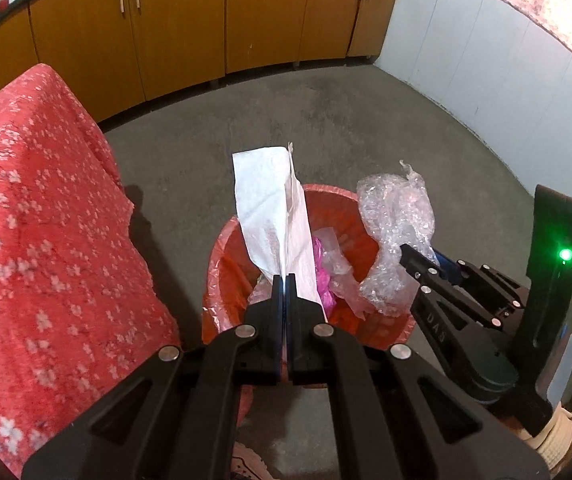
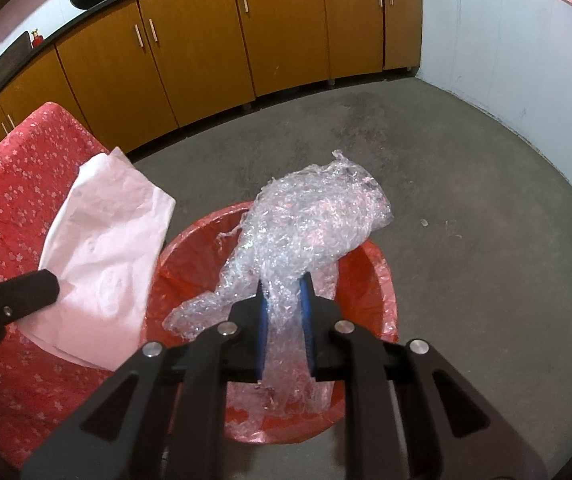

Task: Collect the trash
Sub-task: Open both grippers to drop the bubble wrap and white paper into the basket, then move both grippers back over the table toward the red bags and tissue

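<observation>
A red bin (image 1: 222,280) with a red liner stands on the grey floor. My left gripper (image 1: 285,280) is shut on a white paper sheet (image 1: 270,208) that sticks up over the bin's left side. In the right wrist view the same sheet (image 2: 110,248) hangs left of the bin (image 2: 381,280), with one left finger (image 2: 42,288) on it. My right gripper (image 2: 284,280) is shut on a crumpled wad of clear bubble wrap (image 2: 309,216) above the bin's opening. From the left wrist view the wad (image 1: 393,216) and the right gripper (image 1: 421,254) are over the bin's right rim.
Pink and clear plastic scraps (image 1: 325,264) lie inside the bin. A piece of furniture under a red flowered cloth (image 1: 38,220) stands close on the left. Wooden cabinets (image 2: 206,60) line the far side and a white wall (image 2: 505,40) runs along the right.
</observation>
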